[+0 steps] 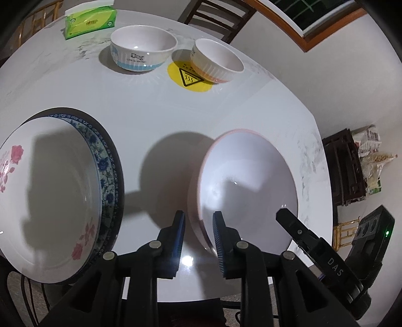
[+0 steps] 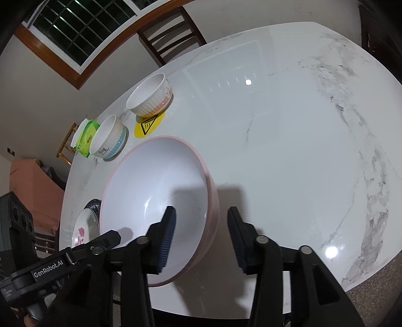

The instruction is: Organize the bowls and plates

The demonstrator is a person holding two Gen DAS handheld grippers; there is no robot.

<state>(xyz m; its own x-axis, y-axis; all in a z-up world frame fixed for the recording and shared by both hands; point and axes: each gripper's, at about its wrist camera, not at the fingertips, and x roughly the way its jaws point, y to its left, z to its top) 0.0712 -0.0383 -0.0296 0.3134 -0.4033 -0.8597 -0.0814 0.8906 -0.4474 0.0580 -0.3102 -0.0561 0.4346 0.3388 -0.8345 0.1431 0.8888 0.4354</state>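
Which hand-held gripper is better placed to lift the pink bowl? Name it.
Probably the left hand-held gripper: its jaws closely straddle the rim of the pink bowl. The right hand-held gripper straddles the rim too, but far wider.

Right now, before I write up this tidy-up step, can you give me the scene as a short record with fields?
table: white marble
big bowl: pink-rimmed, upright, near edge
left hand-held gripper: open, astride big bowl's rim
right hand-held gripper: open, astride the rim, outer pad clear of wall
plates: rose plate stacked on blue floral plate
small bowls: blue-striped bowl, orange-striped bowl, upright, apart, unstacked
yellow sticker: partly under orange-striped bowl
tissue pack: far edge
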